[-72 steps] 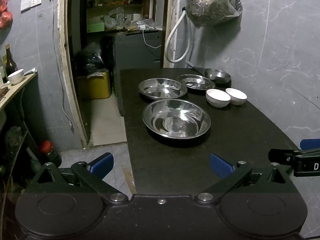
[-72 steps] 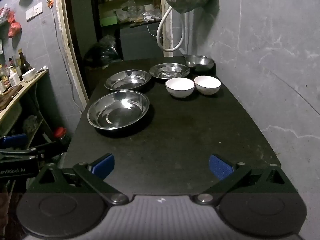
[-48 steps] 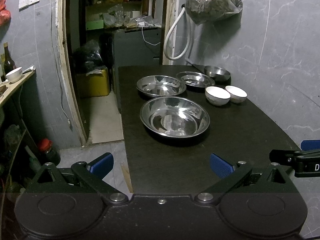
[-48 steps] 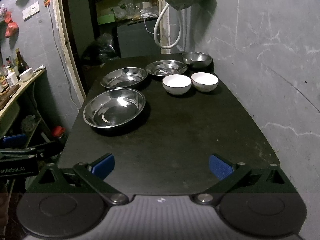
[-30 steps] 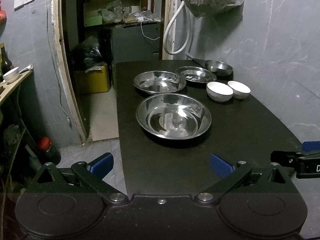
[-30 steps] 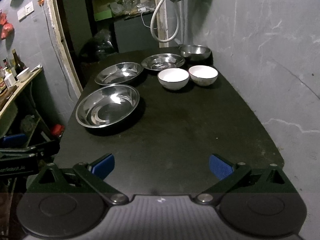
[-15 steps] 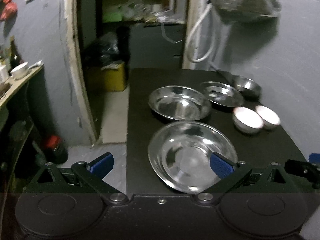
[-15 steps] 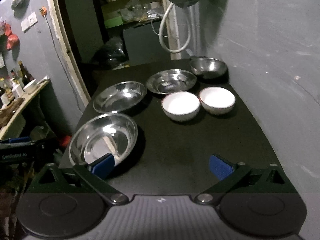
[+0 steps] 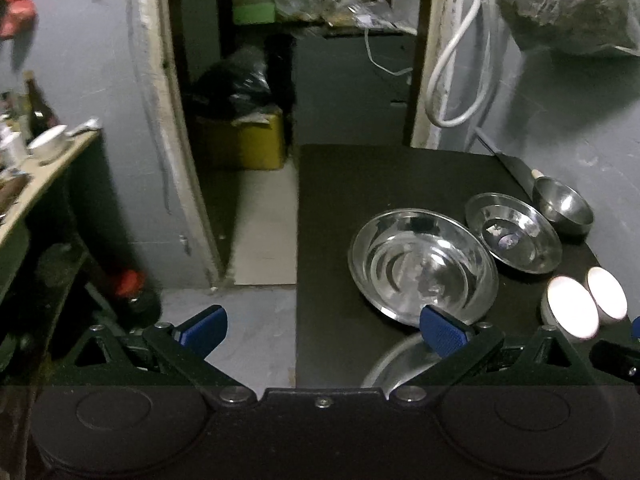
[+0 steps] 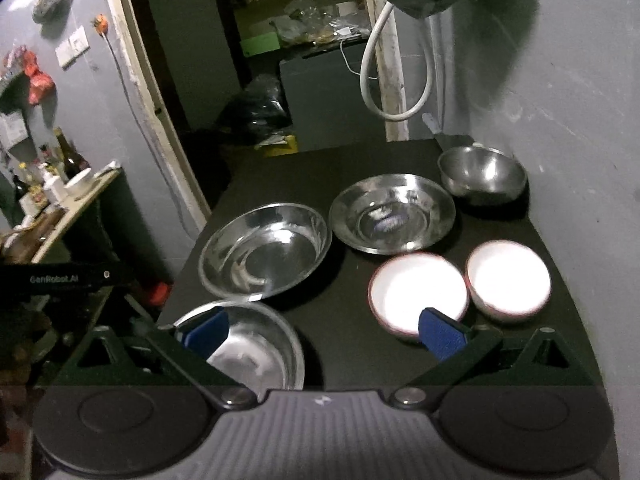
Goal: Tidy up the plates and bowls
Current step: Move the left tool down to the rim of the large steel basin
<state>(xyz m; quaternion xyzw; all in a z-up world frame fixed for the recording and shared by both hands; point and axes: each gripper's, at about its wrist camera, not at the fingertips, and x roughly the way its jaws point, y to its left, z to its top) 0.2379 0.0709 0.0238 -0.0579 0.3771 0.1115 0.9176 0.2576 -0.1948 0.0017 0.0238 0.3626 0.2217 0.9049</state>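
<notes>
Both our claws, left (image 9: 322,326) and right (image 10: 323,332), gape empty over the black bench (image 10: 344,332). Nearest lies the large steel basin (image 10: 256,354); beyond it the medium steel plate (image 10: 266,250); right of that plate, two white bowls (image 10: 418,290); farthest, a steel bowl (image 10: 482,174).

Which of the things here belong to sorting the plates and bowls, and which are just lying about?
Part of the job:
- nearest steel plate
- second steel plate
- smaller steel plate
- steel bowl
- two white bowls
- both open claws, left and right

Just lying about:
- white hose
- hanging bag
- side shelf's bottles
</notes>
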